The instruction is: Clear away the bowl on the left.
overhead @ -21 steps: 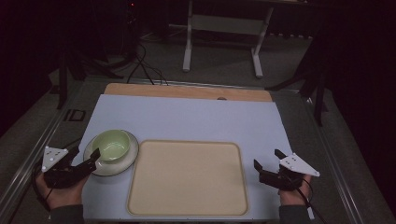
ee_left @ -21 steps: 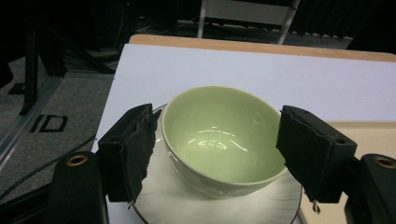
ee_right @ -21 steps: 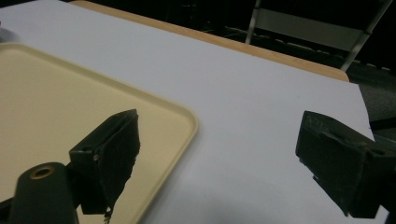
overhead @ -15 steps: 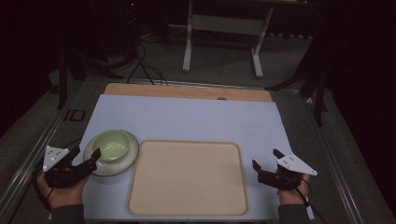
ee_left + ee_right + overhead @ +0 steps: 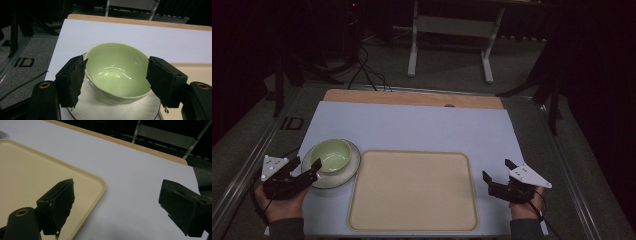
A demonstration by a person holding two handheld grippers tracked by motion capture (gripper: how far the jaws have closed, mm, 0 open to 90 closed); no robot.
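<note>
Two hands at the frame's bottom corners hold the left gripper and right gripper, jaws spread.

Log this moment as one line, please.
left gripper: open, jaws flanking bowl on saucer | right gripper: open, empty | tray: empty

Green bowl beside tray

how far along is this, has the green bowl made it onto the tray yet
Nothing looks done: the beige rectangular plastic tray is bare. The pale green ceramic bowl sits on its white saucer left of the tray. In hand: the left gripper has its jaws open on either side of the bowl, not closed on it. The right gripper is open over the tray's near right corner. Grasping and any move remain.
</note>
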